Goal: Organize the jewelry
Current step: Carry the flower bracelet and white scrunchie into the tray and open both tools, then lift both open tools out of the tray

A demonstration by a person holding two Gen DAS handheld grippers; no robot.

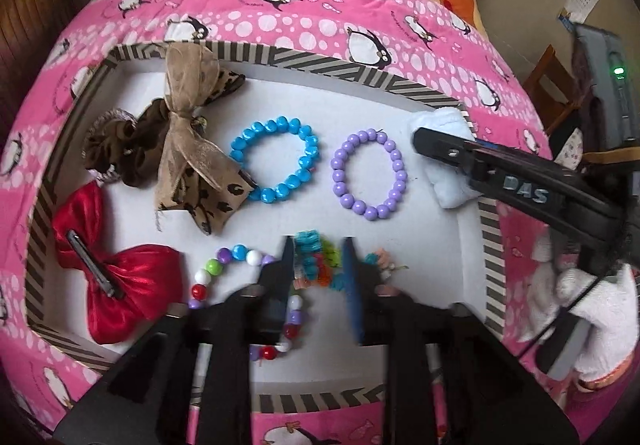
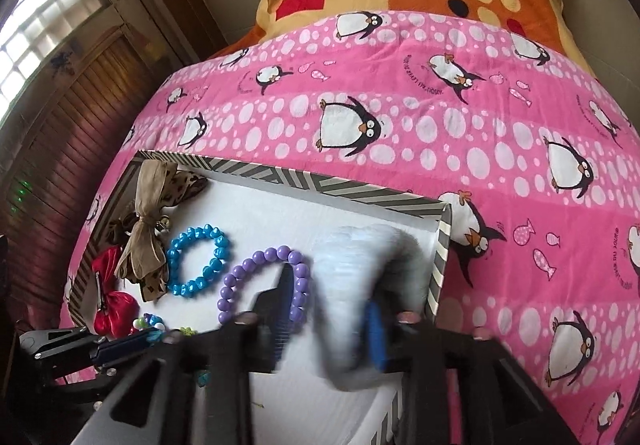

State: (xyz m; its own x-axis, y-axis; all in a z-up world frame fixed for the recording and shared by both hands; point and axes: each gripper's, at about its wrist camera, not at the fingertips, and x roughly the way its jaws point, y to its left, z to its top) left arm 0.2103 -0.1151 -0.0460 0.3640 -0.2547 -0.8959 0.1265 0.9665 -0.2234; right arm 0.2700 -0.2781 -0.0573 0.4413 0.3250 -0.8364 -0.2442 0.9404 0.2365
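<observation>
Red bow (image 1: pixel 116 281): at 8 o'clock in the tray (image 1: pixel 490 241), its clip running 11 to 5
Brown bow (image 1: pixel 192 149): at 10 o'clock, over a dark scrunchie (image 1: pixel 120 153), tails hanging toward 6
Bead strand (image 1: pixel 224 265): at 6 o'clock, partly under my left tongs, curling from 11 round to 5
Blue bracelet (image 1: pixel 276 161): laid flat near centre, a round loop with no real long axis
Left tongs (image 1: pixel 318 257): open, jaws either side of the fuzzy band (image 1: pixel 320 265), pads not pressing it
Fuzzy band: at 6 o'clock on the tray floor, bunched up, stretched roughly 9 to 3
Purple bracelet (image 1: pixel 370 175): at 2 o'clock of centre, flat, slightly taller 12 to 6
Right tongs (image 2: pixel 328 309): partly open around a white cloth (image 2: pixel 360 277) at the tray's 3 o'clock corner; blurred, so I judge the grip loose
Progress: most pieces look set out in the tray; the band and cloth seem the last to settle
</observation>
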